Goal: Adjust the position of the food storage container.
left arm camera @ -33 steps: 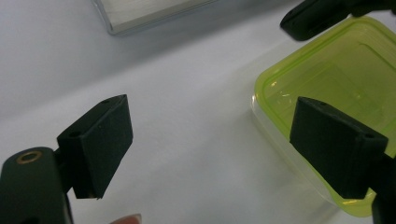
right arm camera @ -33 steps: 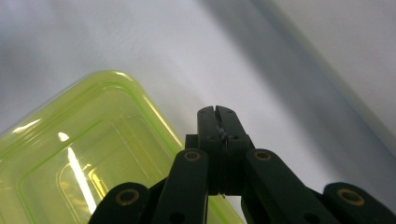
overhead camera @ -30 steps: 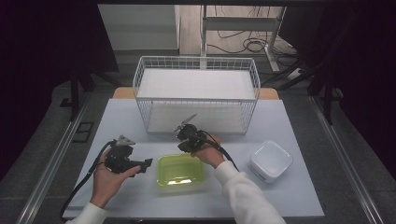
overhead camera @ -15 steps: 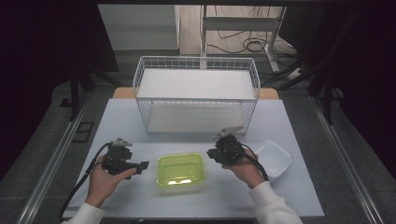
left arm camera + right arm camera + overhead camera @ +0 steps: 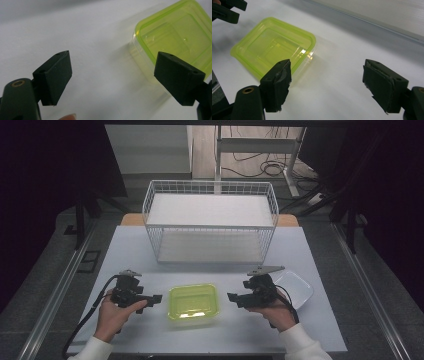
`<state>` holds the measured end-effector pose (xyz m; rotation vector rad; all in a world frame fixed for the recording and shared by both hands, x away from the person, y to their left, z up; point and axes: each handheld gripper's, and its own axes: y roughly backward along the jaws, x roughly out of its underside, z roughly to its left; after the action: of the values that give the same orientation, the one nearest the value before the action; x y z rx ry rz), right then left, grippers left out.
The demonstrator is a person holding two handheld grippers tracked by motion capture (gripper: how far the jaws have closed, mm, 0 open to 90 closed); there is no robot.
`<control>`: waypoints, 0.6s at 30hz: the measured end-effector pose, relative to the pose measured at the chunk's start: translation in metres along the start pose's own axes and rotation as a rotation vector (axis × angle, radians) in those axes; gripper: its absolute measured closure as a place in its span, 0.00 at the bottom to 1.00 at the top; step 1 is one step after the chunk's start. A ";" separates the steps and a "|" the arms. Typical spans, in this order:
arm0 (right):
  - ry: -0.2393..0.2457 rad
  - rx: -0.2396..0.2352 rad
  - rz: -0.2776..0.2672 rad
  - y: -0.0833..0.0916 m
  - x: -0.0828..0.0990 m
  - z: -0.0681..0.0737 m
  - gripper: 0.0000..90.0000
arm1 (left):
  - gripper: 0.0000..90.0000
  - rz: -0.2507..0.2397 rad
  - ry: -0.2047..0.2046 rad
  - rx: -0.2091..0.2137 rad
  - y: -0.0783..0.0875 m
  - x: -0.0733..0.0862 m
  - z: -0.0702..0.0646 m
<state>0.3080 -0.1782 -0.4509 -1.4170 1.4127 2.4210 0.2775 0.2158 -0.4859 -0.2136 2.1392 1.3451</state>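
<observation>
A clear box with a lime-green lid (image 5: 194,301) sits on the white table near the front edge, between my two grippers. My left gripper (image 5: 156,298) is to its left, jaws pointing right at it. In the left gripper view the left gripper (image 5: 112,77) stands open with bare table between the jaws, which have just been opening, and the green lid (image 5: 180,37) lies ahead at right. My right gripper (image 5: 231,297) is to the box's right, pointing left. Its jaws (image 5: 327,85) have just been opening and stand wide with nothing between them, the lidded box (image 5: 274,47) ahead at left.
A white wire basket (image 5: 210,227) stands at the back middle of the table. A white container (image 5: 297,287) lies behind my right hand. The table's front edge (image 5: 210,351) is close below the box. The left gripper's jaws (image 5: 227,10) show far off in the right gripper view.
My right gripper has moved from above the box's far edge to the right and nearer, and its jaws have opened. The left hand has stayed in place.
</observation>
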 end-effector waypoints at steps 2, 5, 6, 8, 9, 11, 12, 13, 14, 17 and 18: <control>-0.010 -0.007 0.004 -0.001 0.000 0.000 0.25 | 0.15 -0.011 -0.002 -0.005 0.001 0.001 -0.001; -0.016 -0.016 0.017 -0.001 -0.001 0.001 0.25 | 0.18 -0.051 0.003 -0.011 0.006 0.002 -0.002; -0.023 -0.016 0.016 -0.001 -0.002 0.000 0.25 | 0.20 -0.062 0.013 -0.004 0.007 0.002 -0.002; -0.035 -0.013 0.012 0.001 -0.002 0.000 0.26 | 0.20 -0.079 0.034 0.040 0.007 0.000 -0.002; -0.041 -0.015 0.008 0.002 -0.003 0.000 0.26 | 0.20 -0.078 0.034 0.043 0.007 0.000 -0.002; -0.049 -0.016 0.003 0.003 -0.004 -0.002 0.26 | 0.21 -0.076 0.032 0.041 0.008 0.002 -0.002; -0.052 -0.017 -0.001 0.003 -0.006 -0.003 0.26 | 0.21 -0.077 0.030 0.041 0.009 0.002 -0.003; -0.053 -0.019 0.000 0.003 -0.007 -0.004 0.26 | 0.21 -0.078 0.030 0.043 0.011 0.003 -0.003; -0.054 -0.018 -0.002 0.003 -0.009 -0.004 0.26 | 0.20 -0.083 0.034 0.047 0.012 0.003 -0.003; -0.058 -0.016 -0.004 0.004 -0.009 -0.004 0.26 | 0.20 -0.093 0.052 0.061 0.015 0.003 -0.003; -0.061 -0.016 -0.004 0.005 -0.009 -0.004 0.26 | 0.19 -0.092 0.054 0.061 0.015 0.003 -0.004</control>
<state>0.3145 -0.1802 -0.4423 -1.3357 1.3801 2.4557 0.2666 0.2205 -0.4747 -0.3233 2.1842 1.2324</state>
